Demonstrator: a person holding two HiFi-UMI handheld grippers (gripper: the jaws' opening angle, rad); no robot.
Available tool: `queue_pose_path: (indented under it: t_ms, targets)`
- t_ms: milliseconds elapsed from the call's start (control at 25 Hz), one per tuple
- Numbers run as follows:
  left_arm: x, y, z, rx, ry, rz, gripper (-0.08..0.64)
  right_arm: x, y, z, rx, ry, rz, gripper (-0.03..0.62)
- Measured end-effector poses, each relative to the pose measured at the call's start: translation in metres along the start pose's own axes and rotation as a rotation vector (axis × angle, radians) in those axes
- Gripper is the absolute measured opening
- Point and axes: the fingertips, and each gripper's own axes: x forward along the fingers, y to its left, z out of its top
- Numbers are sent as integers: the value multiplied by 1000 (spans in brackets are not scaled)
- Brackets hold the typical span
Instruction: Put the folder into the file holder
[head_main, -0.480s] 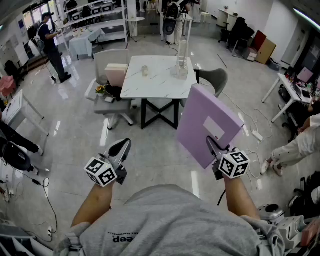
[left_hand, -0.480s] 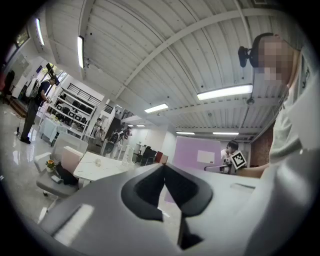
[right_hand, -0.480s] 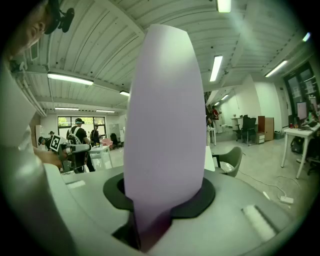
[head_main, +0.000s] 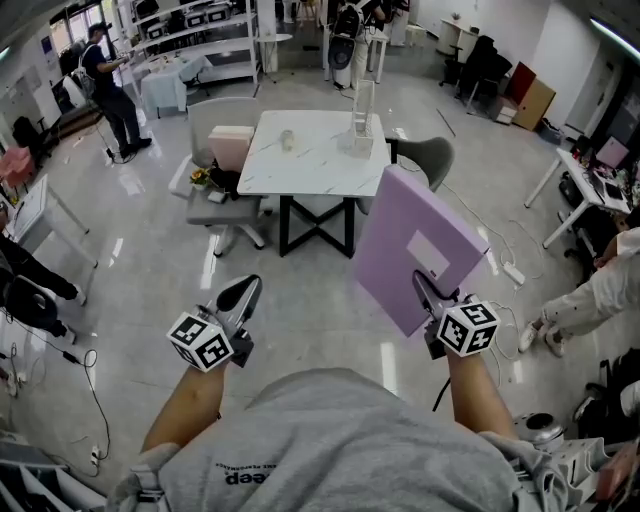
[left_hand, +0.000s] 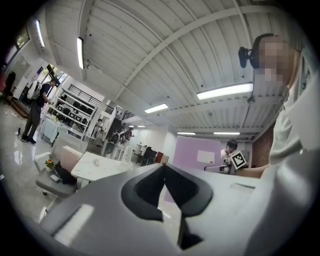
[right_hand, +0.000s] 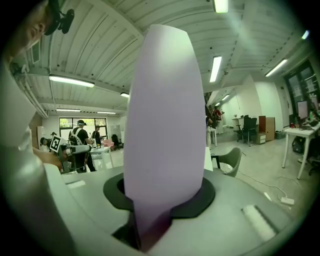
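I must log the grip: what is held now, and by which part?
The right gripper holds the folder by its near edge; the left gripper holds nothing.

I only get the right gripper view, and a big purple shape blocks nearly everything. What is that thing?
Observer: The head view shows a purple folder with a white label. The right hand-held gripper pinches it at its lower edge.
Visitor: Where is it meant to go?
Observer: A clear file holder stands on the white table, some way ahead of the person.
Visitor: And the other hand?
Observer: The left hand-held gripper holds nothing, and its jaws are together.
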Motion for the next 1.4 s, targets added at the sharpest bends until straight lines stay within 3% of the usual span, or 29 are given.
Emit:
queue_pose_path:
  t_ms: [560, 840, 1120, 1400]
  targets:
    - [40, -50, -11, 12, -15, 33, 60, -28, -57, 4, 13, -13, 31, 135]
    - [58, -47, -11, 20, -8, 43, 60, -21, -74, 10, 10, -24, 34, 133]
    - [71, -10, -10, 2, -13, 27, 60, 18, -72, 21, -15, -24, 19, 133]
    - [94, 89, 8, -22, -33, -10, 60, 107, -61, 39, -28, -26, -24, 133]
